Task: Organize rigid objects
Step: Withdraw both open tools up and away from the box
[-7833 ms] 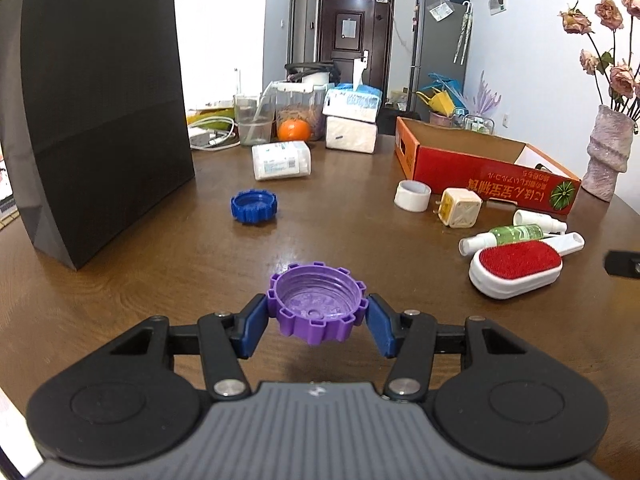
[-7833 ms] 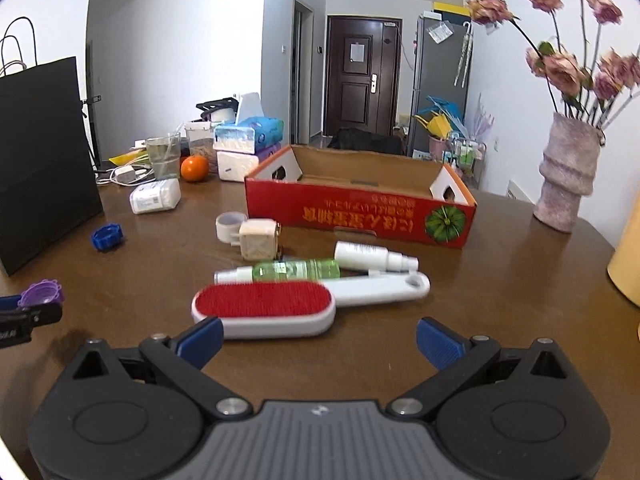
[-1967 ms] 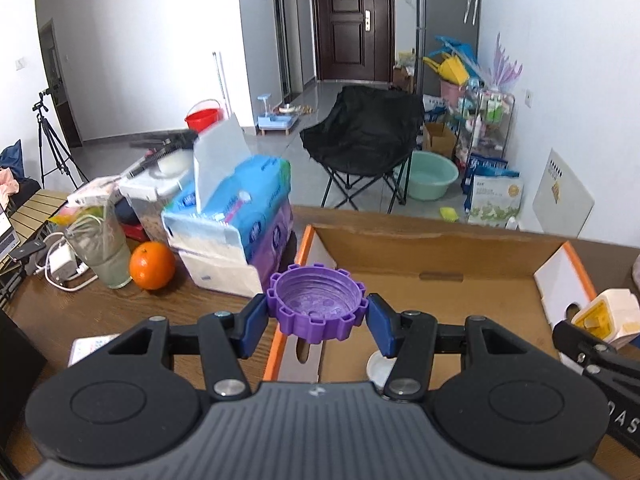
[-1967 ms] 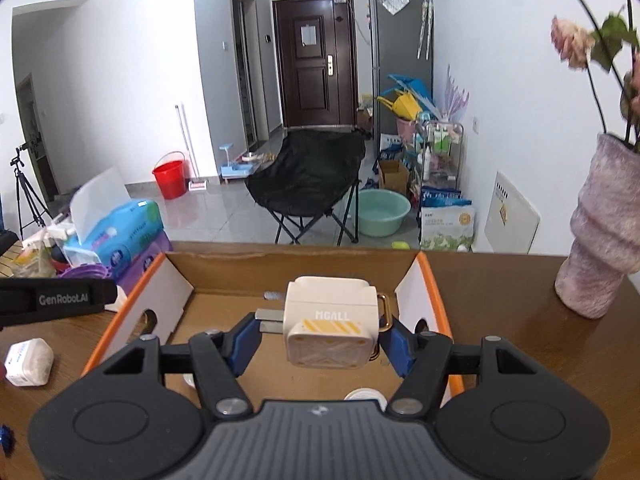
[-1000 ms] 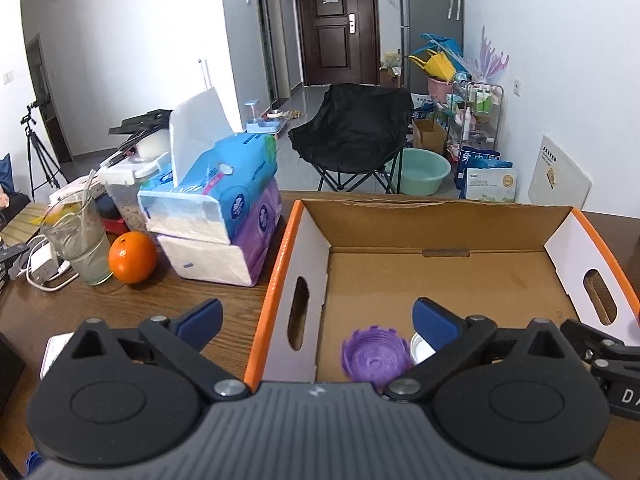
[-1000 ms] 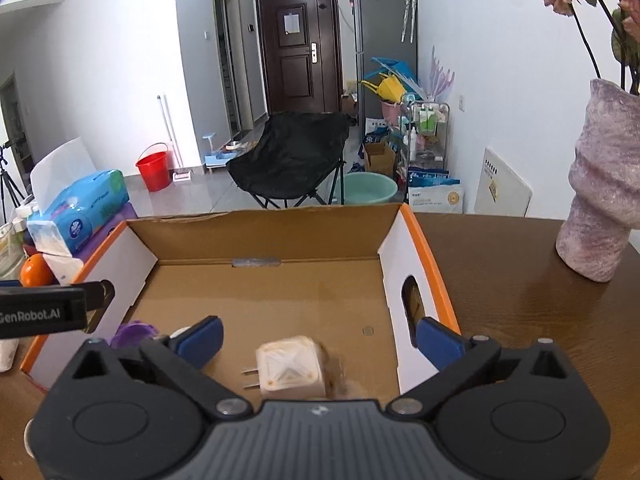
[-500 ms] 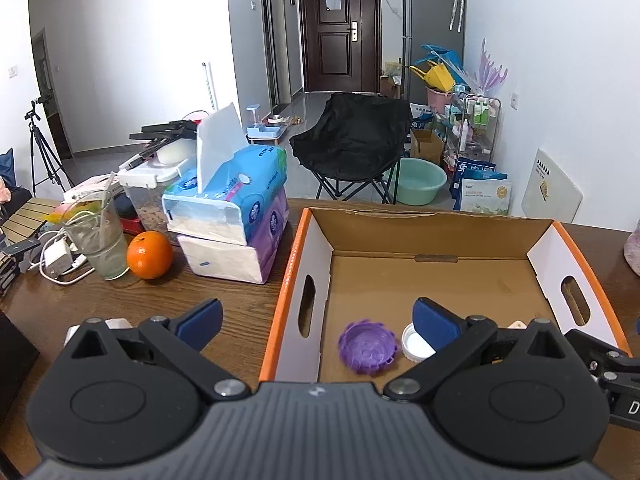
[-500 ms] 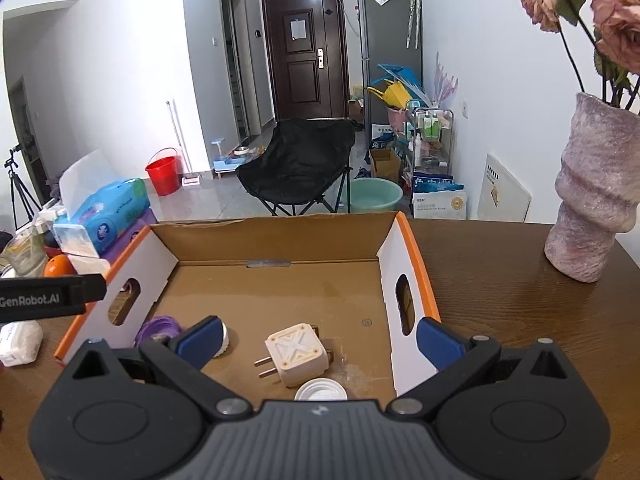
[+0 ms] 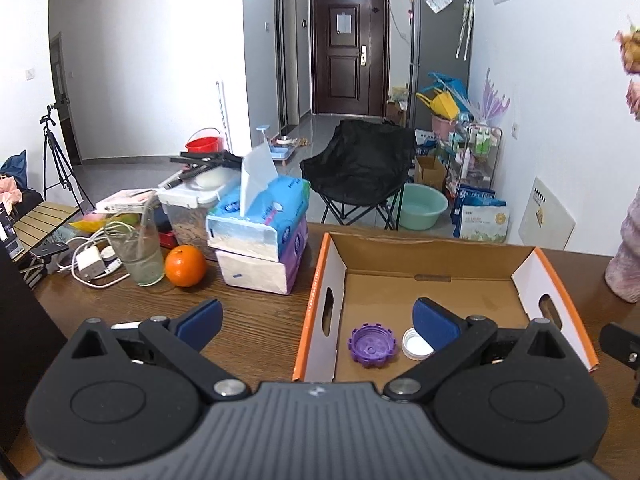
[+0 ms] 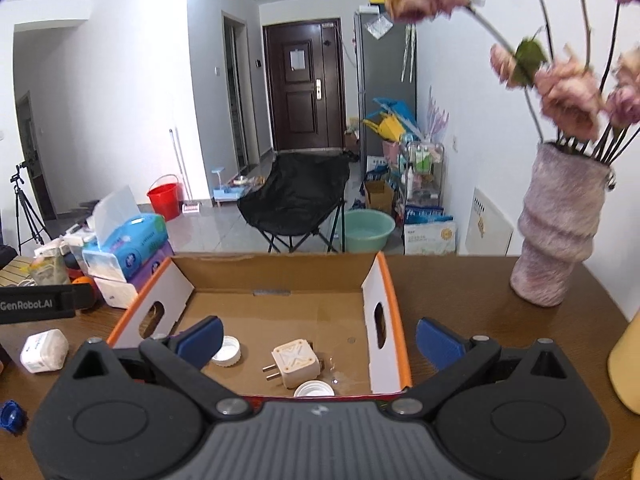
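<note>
Right now both grippers are spread wide and hold nothing. From the left wrist, the left gripper [image 9: 316, 318] hangs above the near left corner of the cardboard box [image 9: 436, 258], one blue fingertip over the wooden table [image 9: 260, 320] and the other over the box floor. A purple cap [image 9: 374, 346] lies open side up on that floor, just ahead of the gripper and nearer its right finger, with a white cap [image 9: 416, 344] just beside it and partly hidden by that fingertip.

The right gripper [image 10: 318, 338] sits over the near edge of the same box [image 10: 276, 274]. Between its fingers, on the box floor, lies a cream plug adapter [image 10: 298, 362], prongs pointing left. Two white caps show here: one by the left fingertip [image 10: 228, 350], another at the near wall [image 10: 314, 390] just in front of the adapter.

Only the right wrist view shows the adapter, the second white cap, a blue cap [image 10: 10, 414] on the table at the far left, a white packet [image 10: 44, 350] and the whole vase of dried flowers [image 10: 558, 236]. Only the left wrist view shows the purple cap, one orange [image 9: 186, 266] and a glass [image 9: 138, 246] beside the stacked tissue packs [image 9: 260, 240]
</note>
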`<state>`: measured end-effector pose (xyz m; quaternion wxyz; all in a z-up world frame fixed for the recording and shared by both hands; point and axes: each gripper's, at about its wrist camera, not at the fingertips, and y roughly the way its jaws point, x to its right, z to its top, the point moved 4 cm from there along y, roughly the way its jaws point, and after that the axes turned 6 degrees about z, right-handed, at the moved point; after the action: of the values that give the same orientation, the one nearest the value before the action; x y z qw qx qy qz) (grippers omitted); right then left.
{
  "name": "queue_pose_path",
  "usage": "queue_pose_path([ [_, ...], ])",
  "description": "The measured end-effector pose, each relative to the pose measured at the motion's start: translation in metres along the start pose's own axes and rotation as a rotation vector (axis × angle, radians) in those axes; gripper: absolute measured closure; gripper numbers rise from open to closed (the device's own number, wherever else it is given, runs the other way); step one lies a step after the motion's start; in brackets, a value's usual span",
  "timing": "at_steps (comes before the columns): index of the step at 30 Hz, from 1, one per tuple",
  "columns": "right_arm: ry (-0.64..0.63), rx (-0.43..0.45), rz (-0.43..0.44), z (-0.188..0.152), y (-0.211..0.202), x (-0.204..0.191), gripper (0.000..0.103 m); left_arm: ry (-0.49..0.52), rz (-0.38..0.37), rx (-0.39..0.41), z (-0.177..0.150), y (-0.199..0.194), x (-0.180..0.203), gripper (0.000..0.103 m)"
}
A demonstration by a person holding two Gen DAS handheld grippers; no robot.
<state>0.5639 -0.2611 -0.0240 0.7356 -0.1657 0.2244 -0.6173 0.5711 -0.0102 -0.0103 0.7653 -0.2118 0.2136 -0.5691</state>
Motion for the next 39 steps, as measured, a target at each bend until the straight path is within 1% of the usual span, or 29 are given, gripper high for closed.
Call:
queue_pose_path([
  [6, -0.014, 0.032, 0.0, 0.0, -0.038, -0.004, 0.0, -0.001, -0.012, 0.027, -0.005, -0.032, -0.009, 0.0],
  [13, -0.033, 0.062, 0.007, -0.013, -0.077, -0.016, 0.0, 0.001, -0.014, 0.057, -0.02, -0.066, -0.017, 0.0],
  [19, -0.055, 0.106, 0.009, -0.02, -0.116, -0.026, 0.0, -0.006, -0.029, 0.082, -0.03, -0.092, -0.027, 0.0],
  [25, -0.079, 0.142, 0.029, -0.032, -0.149, -0.037, 0.0, -0.003, -0.047, 0.091, -0.045, -0.113, -0.034, 0.0],
  [30, -0.103, 0.159, 0.042, -0.047, -0.171, -0.047, 0.0, 0.005, -0.059, 0.098, -0.06, -0.128, -0.042, 0.0],
  [39, -0.108, 0.178, 0.055, -0.085, -0.204, -0.053, 0.0, 0.024, -0.088, 0.148, -0.092, -0.162, -0.054, 0.0],
])
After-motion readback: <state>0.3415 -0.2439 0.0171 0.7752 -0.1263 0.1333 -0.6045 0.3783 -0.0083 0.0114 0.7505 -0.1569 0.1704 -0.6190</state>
